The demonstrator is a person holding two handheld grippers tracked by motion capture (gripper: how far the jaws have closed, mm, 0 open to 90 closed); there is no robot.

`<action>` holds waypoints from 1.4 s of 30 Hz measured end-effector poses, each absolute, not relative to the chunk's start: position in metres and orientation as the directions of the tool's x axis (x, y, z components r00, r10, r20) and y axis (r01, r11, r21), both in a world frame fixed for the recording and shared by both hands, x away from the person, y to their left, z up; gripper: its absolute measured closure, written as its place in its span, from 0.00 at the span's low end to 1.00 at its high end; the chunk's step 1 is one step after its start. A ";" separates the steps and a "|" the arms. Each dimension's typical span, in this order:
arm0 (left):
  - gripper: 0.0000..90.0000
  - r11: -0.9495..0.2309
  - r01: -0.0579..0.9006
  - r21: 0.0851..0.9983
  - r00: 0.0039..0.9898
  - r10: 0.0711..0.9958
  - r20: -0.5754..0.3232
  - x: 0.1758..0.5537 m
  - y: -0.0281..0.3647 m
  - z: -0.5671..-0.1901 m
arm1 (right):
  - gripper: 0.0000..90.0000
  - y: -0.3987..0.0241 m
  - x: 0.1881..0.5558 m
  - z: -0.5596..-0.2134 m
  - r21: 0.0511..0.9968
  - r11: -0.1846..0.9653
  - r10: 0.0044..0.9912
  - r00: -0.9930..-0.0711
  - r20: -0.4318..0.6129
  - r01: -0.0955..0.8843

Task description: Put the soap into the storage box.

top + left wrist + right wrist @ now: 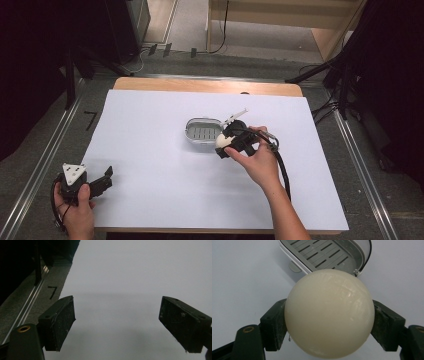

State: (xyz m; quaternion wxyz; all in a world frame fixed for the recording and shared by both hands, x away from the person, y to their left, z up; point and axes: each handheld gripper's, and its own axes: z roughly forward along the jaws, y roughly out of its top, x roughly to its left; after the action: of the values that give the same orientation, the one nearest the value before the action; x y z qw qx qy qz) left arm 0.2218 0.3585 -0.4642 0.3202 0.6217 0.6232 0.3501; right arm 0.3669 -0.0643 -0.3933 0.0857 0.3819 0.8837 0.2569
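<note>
Where white paper (165, 190) covers it, the table (205, 86) seems wooden.

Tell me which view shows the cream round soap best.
Right gripper view: the cream round soap is large and sharp there, clamped between the right gripper jaws, before the open grey slotted soap box. In the high view it's a small pale blob beside the hand.

The cream soap (329, 313) looks smooth and waxy-glossy, the slotted dish (325, 253) grey plastic.
</note>
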 end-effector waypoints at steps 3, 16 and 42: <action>0.16 -0.018 0.551 0.835 -0.022 0.999 0.036 0.222 0.358 -0.464 | 0.28 -0.061 0.369 -0.392 0.519 0.577 0.718 -0.694 0.045 0.631; 0.16 -0.015 0.552 0.833 -0.023 0.999 0.033 0.222 0.358 -0.464 | 0.28 -0.047 0.381 -0.386 0.516 0.579 0.719 -0.694 0.041 0.631; 0.16 -0.016 0.554 0.832 -0.022 0.999 0.034 0.223 0.358 -0.465 | 0.28 -0.025 0.405 -0.382 0.514 0.570 0.726 -0.686 0.050 0.641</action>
State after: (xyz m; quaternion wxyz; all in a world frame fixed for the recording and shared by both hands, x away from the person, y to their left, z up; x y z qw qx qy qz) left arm 0.2229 0.3581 -0.4647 0.3197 0.6221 0.6242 0.3481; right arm 0.4050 -0.0246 -0.3821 0.0837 0.3875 0.8820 0.2548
